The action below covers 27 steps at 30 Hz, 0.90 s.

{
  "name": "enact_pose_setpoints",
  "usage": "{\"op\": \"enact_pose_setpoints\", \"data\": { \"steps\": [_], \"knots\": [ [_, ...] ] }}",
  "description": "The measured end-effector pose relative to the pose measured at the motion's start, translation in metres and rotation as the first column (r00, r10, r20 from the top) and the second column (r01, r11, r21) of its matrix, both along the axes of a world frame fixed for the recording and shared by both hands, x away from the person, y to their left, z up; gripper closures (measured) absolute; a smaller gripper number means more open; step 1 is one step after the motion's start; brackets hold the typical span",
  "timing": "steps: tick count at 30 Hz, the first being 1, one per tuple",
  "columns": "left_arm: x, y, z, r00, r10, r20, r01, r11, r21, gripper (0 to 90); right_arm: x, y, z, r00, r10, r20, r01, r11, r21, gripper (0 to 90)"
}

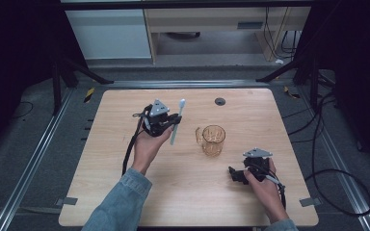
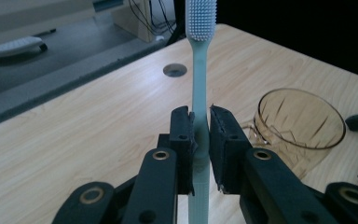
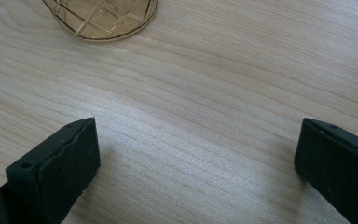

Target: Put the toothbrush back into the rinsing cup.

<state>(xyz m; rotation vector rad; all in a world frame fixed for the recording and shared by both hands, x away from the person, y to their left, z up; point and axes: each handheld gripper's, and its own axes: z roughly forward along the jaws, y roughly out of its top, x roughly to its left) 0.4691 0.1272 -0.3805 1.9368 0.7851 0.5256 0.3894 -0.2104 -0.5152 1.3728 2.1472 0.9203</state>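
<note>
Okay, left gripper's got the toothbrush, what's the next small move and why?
Probably carry the toothbrush sideways over the amber cup: the left gripper already clamps it upright, bristles up, and the cup stands open and apart beside it.

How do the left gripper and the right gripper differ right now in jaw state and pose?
The left gripper is shut on the toothbrush, held upright above the table; the right gripper has its jaws wide apart with nothing between them. The left is nearer the table's far edge, the right nearer the person. Both are hand-held beside the amber cup.
</note>
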Motion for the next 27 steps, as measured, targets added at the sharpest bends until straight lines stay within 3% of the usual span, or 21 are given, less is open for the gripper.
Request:
{"op": "enact_pose_setpoints", "data": {
  "steps": [9, 15, 23, 27],
  "knots": [
    [0.002, -0.003, 0.001, 0.9999, -0.004, 0.015, 0.005, 0.9988, -0.050, 79.2, 0.000, -0.001, 0.000, 0.9999, 0.013, -0.002, -0.013, 1.000, -0.001, 0.4],
    [-0.004, -0.007, 0.006, 0.9934, 0.000, 0.114, 0.010, 0.9958, -0.091, 79.3, 0.000, -0.001, 0.000, 0.9999, 0.013, -0.002, -0.013, 1.000, -0.001, 0.4],
    [-0.002, -0.014, 0.012, 0.9838, 0.013, 0.179, 0.010, 0.9915, -0.130, 79.3, 0.000, -0.001, 0.000, 0.9999, 0.013, -0.001, -0.013, 1.000, -0.001, 0.4],
    [0.000, -0.013, 0.012, 0.9821, 0.021, 0.187, 0.010, 0.9860, -0.166, 79.2, 0.000, -0.001, 0.000, 0.9999, 0.013, -0.001, -0.013, 1.000, -0.001, 0.4]
  ]
}}
